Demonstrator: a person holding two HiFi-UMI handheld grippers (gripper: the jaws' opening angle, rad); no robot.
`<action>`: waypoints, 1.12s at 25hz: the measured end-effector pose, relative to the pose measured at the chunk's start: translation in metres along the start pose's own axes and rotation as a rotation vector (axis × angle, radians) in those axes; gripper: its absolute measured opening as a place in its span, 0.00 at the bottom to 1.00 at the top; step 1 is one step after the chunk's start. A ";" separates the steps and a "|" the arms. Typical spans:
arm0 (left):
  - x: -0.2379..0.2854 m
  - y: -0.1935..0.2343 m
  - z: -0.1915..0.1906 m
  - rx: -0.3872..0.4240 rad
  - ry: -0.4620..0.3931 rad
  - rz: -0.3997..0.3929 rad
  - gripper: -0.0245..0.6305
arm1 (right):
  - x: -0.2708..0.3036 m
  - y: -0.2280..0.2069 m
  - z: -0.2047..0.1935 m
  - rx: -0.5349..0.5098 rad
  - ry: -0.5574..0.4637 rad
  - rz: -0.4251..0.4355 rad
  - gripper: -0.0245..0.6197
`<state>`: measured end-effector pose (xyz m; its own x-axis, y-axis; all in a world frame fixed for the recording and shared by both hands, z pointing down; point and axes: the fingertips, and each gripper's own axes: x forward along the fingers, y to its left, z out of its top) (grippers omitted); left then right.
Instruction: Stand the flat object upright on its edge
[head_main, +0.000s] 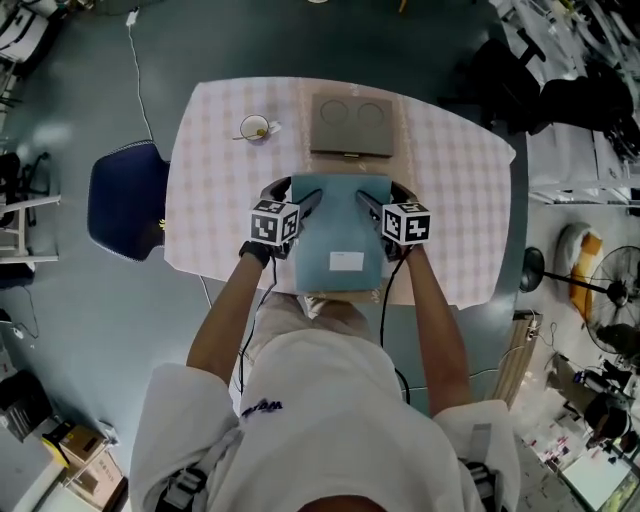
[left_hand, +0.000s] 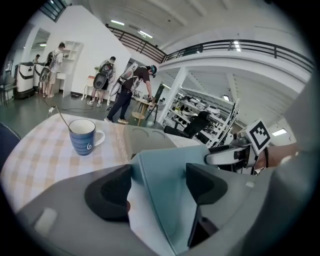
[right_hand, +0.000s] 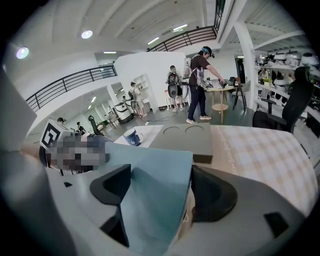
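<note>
Head view shows the teal flat object (head_main: 343, 245) at centre frame, over the near edge of the checked counter (head_main: 215, 170). The left gripper (head_main: 306, 204) clamps its left edge and the right gripper (head_main: 370, 204) its right edge, jaws part-closed against it. It seems lifted clear, though I cannot be sure.

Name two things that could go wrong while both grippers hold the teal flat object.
1. The left gripper and right gripper pinch only the side edges of the teal flat object; it could swing or slip between the fingers.
2. The grey tray lies just beyond it; tilting could knock it.
</note>
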<state>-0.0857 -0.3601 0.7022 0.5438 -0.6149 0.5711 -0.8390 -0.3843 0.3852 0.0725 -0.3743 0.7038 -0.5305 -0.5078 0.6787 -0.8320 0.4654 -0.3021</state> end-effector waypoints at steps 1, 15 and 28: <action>-0.007 -0.005 0.003 0.015 -0.015 0.004 0.56 | -0.008 0.004 0.002 -0.011 -0.015 -0.005 0.63; -0.074 -0.056 0.021 0.071 -0.153 0.028 0.53 | -0.086 0.043 0.002 -0.082 -0.150 -0.050 0.61; -0.099 -0.085 0.074 0.163 -0.265 0.021 0.53 | -0.130 0.046 0.044 -0.129 -0.290 -0.098 0.56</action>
<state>-0.0692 -0.3176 0.5599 0.5206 -0.7741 0.3602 -0.8535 -0.4618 0.2413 0.0963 -0.3191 0.5722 -0.4884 -0.7313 0.4761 -0.8638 0.4826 -0.1449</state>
